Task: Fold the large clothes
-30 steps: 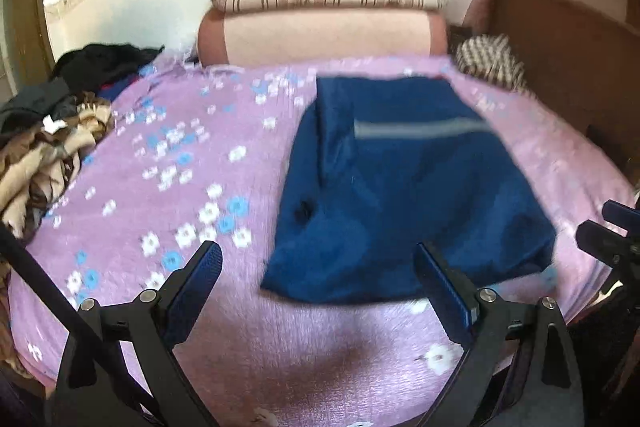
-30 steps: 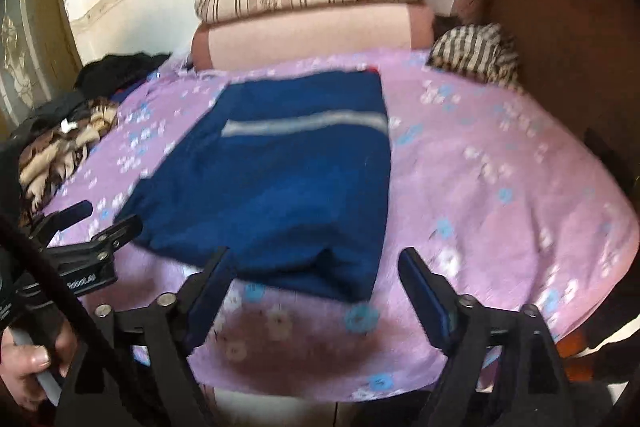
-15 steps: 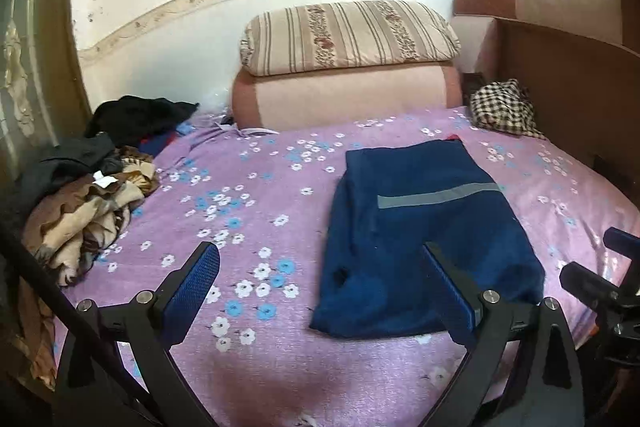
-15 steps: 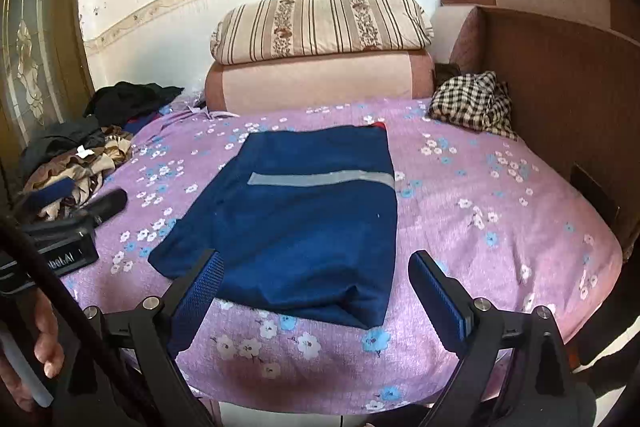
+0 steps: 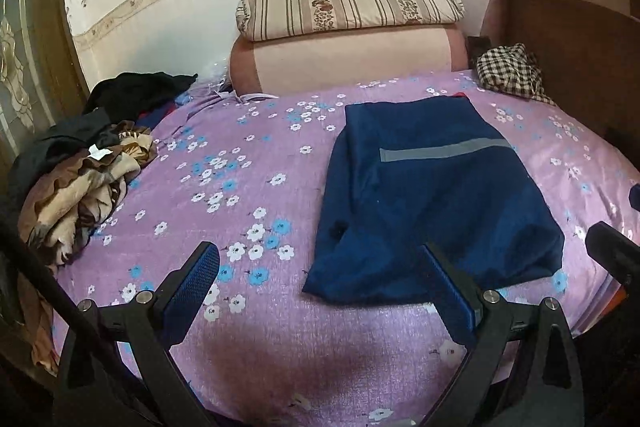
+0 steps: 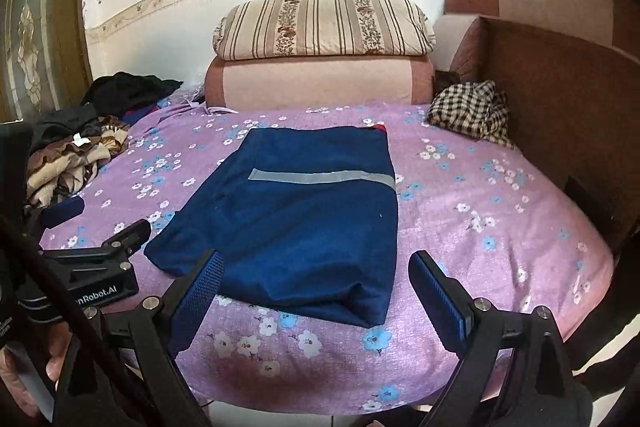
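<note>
A dark blue garment with a grey stripe (image 5: 432, 195) (image 6: 304, 215) lies folded into a flat rectangle on the purple flowered bedsheet (image 5: 248, 163) (image 6: 480, 211). My left gripper (image 5: 320, 267) hovers open over the near edge of the bed, its right pad over the garment's near left corner, with nothing between its fingers. My right gripper (image 6: 316, 275) stands open just above the garment's near edge, also empty. The left gripper (image 6: 96, 227) shows at the left of the right wrist view, held by a hand (image 6: 24, 371).
A heap of brown, beige and black clothes (image 5: 80, 163) (image 6: 76, 143) lies at the left edge of the bed. A checked cloth (image 5: 512, 75) (image 6: 472, 113) sits at the back right by the wooden headboard (image 6: 568, 107). A striped pillow (image 5: 348, 1) rests on a pink cushion at the back.
Both grippers have pulled back and risen from the garment, so more of the bed and wall shows. The garment lies as it did, released.
</note>
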`<state>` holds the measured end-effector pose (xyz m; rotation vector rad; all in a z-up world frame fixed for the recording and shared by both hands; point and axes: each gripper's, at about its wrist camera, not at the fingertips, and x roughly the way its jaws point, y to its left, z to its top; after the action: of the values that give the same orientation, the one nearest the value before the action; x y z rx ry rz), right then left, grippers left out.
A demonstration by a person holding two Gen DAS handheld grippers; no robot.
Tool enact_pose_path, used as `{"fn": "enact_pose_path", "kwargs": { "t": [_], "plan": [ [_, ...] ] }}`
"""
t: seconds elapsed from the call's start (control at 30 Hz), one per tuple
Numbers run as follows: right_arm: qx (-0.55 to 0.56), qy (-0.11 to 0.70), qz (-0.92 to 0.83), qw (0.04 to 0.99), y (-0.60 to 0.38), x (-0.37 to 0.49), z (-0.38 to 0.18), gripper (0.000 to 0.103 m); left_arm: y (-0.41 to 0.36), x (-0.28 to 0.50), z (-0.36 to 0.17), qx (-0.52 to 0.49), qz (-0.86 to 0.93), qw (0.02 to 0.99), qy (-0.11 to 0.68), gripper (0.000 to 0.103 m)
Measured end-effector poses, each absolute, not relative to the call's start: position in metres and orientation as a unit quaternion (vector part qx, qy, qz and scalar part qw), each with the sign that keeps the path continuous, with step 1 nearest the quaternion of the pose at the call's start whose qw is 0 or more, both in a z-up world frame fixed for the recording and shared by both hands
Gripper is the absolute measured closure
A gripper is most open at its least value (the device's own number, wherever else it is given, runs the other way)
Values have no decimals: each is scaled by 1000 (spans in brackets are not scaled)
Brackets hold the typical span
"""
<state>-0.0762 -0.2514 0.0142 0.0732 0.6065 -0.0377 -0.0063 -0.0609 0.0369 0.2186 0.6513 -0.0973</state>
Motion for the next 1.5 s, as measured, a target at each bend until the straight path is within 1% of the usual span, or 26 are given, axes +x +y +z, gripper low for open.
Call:
{"fn": "enact_pose_path", "kwargs": {
  "t": [1.5],
  "plan": [
    [25,322,-14,946,-246,-66,3,6,-61,-3,25,92,-68,932,343,4]
  ]
}}
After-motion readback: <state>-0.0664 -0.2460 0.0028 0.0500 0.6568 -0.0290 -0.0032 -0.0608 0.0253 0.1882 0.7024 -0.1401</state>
